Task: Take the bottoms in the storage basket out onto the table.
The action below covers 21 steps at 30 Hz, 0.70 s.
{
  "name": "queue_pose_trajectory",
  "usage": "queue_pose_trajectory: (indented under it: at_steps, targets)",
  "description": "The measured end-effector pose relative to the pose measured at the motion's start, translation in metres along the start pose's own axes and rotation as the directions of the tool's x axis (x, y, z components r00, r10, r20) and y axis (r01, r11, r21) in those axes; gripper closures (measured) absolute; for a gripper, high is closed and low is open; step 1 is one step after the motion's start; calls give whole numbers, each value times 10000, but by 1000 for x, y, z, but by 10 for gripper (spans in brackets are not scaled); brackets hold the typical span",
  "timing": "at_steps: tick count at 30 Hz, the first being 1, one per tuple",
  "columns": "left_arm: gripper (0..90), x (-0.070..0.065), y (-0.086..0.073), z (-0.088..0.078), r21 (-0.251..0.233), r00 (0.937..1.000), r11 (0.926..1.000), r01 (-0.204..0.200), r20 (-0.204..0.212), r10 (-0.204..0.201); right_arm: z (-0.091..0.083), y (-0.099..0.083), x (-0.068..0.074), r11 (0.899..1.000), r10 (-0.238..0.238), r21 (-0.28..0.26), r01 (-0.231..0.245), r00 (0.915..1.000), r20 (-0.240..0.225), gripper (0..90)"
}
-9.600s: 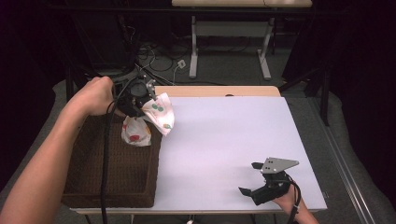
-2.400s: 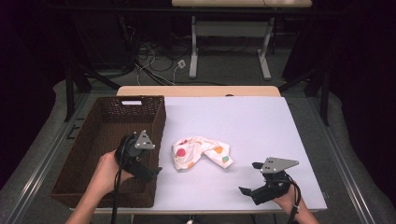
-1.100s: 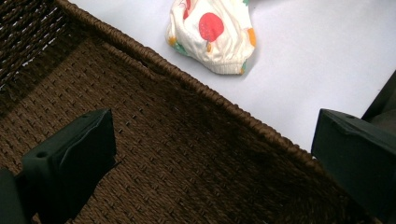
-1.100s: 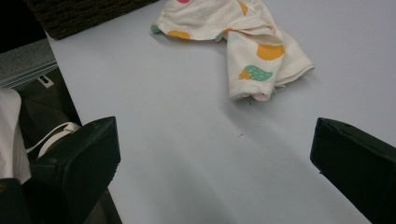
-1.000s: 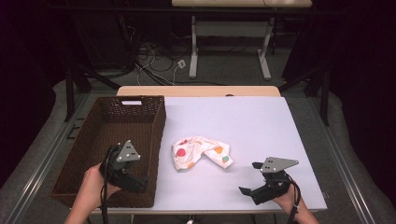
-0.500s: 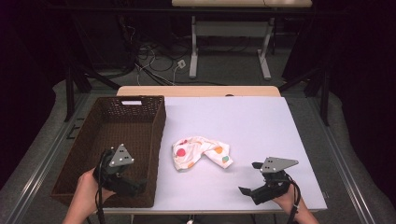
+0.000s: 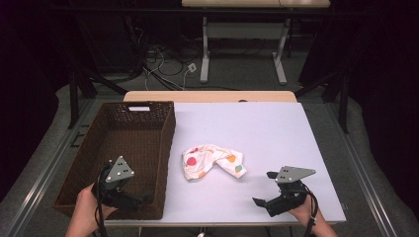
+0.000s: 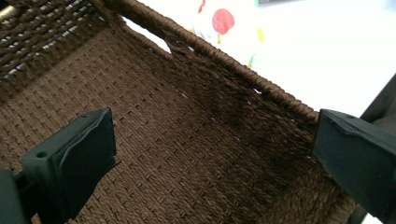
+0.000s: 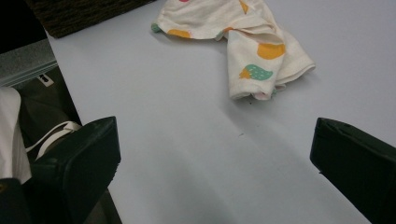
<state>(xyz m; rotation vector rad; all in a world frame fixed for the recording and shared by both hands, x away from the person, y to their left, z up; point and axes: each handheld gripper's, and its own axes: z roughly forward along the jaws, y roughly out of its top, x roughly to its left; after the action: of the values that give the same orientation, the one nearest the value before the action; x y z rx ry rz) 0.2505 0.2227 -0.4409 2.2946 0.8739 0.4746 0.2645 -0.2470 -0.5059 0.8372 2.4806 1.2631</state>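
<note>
Jaws apart and empty, the left gripper (image 7: 141, 199) has drawn back over the brown woven basket (image 7: 163, 148) — the crumpled cream fruit-print cloth (image 7: 212, 161) lies released ahead of the open, idle right gripper (image 7: 264, 190).

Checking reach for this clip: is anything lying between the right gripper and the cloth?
Nothing visible. Bare white table lies between the right gripper and the cloth. The right gripper view shows its open jaws facing the cloth across clear surface.
</note>
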Motion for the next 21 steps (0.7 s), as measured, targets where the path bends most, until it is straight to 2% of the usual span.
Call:
queue_pose_trajectory:
  at_steps: [3, 13, 21]
  targets:
    - [0, -1, -4, -3, -220, 9999, 9997, 117, -94, -119, 0, 0, 0, 10000, -6, -74, 6, 10000, 1, 13]
    - [0, -4, -18, -9, -475, 9994, 9984, 303, -129, -309, -1, 0, 0, 10000, 29, -28, -29, 10000, 33, 14]
    - [0, -8, -29, -13, -942, 9983, 9939, 572, -93, -584, -1, -1, 0, 9999, -18, -125, 18, 10000, 67, 13]
